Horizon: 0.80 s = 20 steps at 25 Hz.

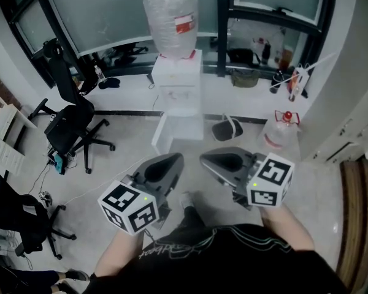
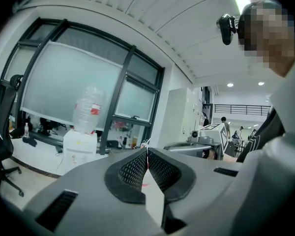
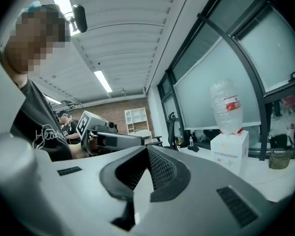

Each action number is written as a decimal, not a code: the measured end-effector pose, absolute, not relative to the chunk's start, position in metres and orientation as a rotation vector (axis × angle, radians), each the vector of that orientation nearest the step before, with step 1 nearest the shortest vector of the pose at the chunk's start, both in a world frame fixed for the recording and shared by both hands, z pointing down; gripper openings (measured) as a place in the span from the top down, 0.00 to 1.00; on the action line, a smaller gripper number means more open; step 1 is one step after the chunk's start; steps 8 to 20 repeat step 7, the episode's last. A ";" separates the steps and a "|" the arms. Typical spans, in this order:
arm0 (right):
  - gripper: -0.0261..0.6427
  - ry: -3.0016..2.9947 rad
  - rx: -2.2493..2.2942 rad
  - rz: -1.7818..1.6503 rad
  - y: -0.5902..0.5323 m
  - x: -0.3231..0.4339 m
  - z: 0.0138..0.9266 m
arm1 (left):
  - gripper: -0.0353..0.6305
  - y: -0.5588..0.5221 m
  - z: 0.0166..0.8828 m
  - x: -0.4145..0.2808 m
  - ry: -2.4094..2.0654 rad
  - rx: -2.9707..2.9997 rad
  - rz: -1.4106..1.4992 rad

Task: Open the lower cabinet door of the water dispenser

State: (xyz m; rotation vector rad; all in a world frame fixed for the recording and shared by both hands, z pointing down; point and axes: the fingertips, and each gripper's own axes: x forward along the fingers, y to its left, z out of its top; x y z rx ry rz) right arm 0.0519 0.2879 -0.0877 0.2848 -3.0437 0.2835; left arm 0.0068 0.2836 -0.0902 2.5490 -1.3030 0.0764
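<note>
The white water dispenser (image 1: 178, 84) stands by the window with a clear bottle (image 1: 170, 14) on top. Its lower front panel (image 1: 176, 133) looks swung out toward me, but the steep angle leaves this unsure. Both grippers hang in front of my chest, well short of the dispenser and side by side. My left gripper (image 1: 175, 162) is shut with nothing between its pads, as the left gripper view (image 2: 147, 152) shows. My right gripper (image 1: 208, 159) is also shut and empty (image 3: 147, 149). The dispenser appears small and far off in both gripper views (image 2: 80, 146) (image 3: 229, 146).
A black office chair (image 1: 70, 124) stands left of the dispenser, another (image 1: 18, 216) at the near left. A dark bin (image 1: 228, 129) and a spare water bottle (image 1: 281, 131) sit on the floor to the right. Lockers (image 1: 349, 103) line the right wall.
</note>
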 end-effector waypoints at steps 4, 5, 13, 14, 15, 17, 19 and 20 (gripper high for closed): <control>0.94 -3.056 0.291 0.275 0.289 0.054 -0.093 | 0.94 0.283 -0.097 0.004 -1.305 2.545 0.056; 0.94 -3.060 0.295 0.269 0.289 0.054 -0.094 | 0.94 0.283 -0.099 0.003 -1.308 2.554 0.056; 0.94 -3.069 0.305 0.261 0.288 0.054 -0.095 | 0.94 0.282 -0.103 0.002 -1.314 2.573 0.059; 0.94 -3.069 0.305 0.261 0.288 0.054 -0.095 | 0.94 0.282 -0.103 0.002 -1.314 2.573 0.059; 0.94 -3.069 0.305 0.261 0.288 0.054 -0.095 | 0.94 0.282 -0.103 0.002 -1.314 2.573 0.059; 0.94 -3.069 0.305 0.261 0.288 0.054 -0.095 | 0.94 0.282 -0.103 0.002 -1.314 2.573 0.059; 0.94 -3.069 0.305 0.261 0.288 0.054 -0.095 | 0.94 0.282 -0.103 0.002 -1.314 2.573 0.059; 0.94 -3.069 0.305 0.261 0.288 0.054 -0.095 | 0.94 0.282 -0.103 0.002 -1.314 2.573 0.059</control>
